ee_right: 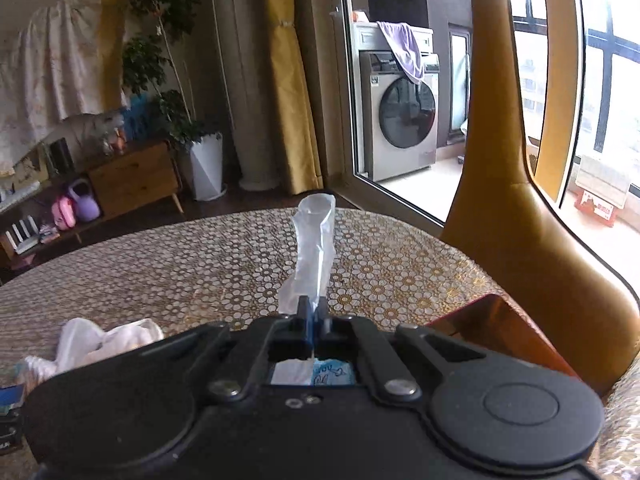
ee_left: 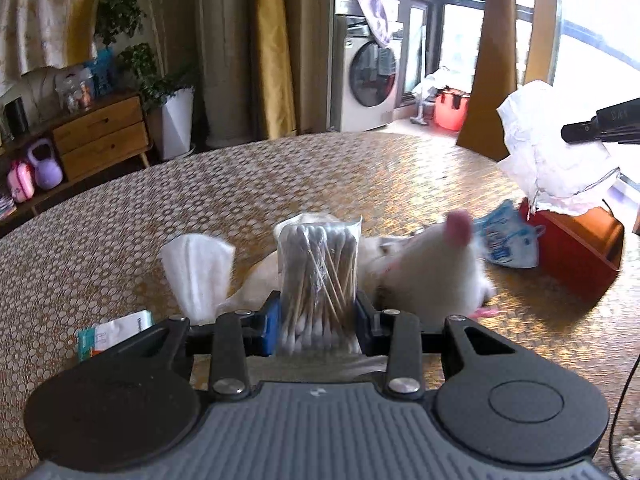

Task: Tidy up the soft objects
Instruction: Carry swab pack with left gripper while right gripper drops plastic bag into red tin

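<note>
Caught between the fingers of the left gripper, a clear pack of cotton swabs stands upright, its long axis running straight up from the clamp, held off the patterned table. Just beyond the fingers lie a folded white tissue to the left and a white plush toy to the right, blurred; past the toy sits a blue-and-white packet, touching the red box farther right. The right gripper has its fingers pinched together on a thin clear plastic bag, which rises forward and upward from the tips; a corner of the red box shows close beside those fingers to the right, so the right hand appears the nearer to the box. A crumpled white bag hangs above the box in the left camera's view. For the swabs, the box lies ahead and well right of the left fingers
</note>
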